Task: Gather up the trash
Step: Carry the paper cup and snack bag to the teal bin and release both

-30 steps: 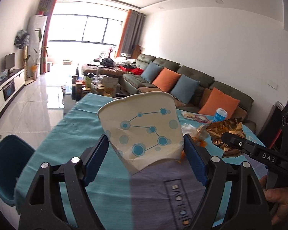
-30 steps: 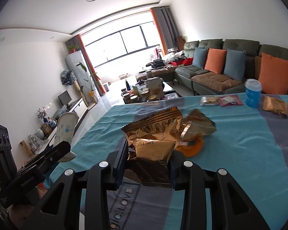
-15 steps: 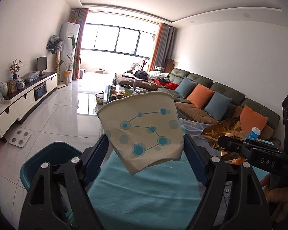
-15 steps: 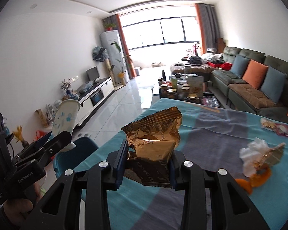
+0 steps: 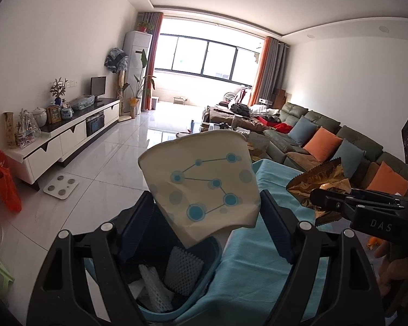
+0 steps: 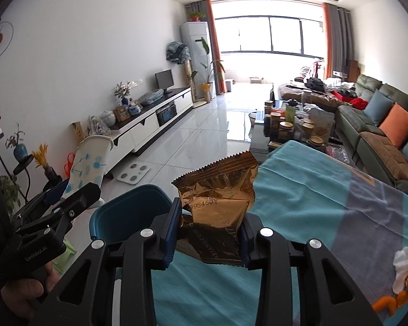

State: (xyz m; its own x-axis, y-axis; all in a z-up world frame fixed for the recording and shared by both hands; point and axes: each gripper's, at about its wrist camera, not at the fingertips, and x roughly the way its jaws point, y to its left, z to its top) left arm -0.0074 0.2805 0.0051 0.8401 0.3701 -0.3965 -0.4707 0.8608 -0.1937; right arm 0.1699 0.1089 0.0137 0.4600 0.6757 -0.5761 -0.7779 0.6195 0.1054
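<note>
While both hands hover at the near edge of the tabletop (image 6: 312,190), each of your grippers is holding one piece of trash. Nearest you in the left wrist view, the left gripper (image 5: 206,214) grasps a crumpled paper cup (image 5: 204,184) across its lower half, its dotted side facing you and its rim tilted toward twelve o'clock. Directly below, at six o'clock, sits the blue bin (image 5: 187,285), already holding some white mesh packing. In the right wrist view, the right gripper (image 6: 210,233) is clenched on a gold snack wrapper (image 6: 217,195) that stands up between the pads; the bin's open mouth lies at about nine o'clock from it, off the tabletop's corner.

Farther out on the teal cloth, at four o'clock, a white tissue wad (image 6: 406,258) and orange peel (image 6: 386,303) are not yet collected. Beyond are the tiled floor, a sofa and a bright window.

The risks, as I judge them: the wrapper is not yet over the bin, so letting go now would probably drop it on the tabletop or floor. The cup's grip is low and lopsided, so it may tumble sideways and catch the rim. The two grippers are close and could knock together.
</note>
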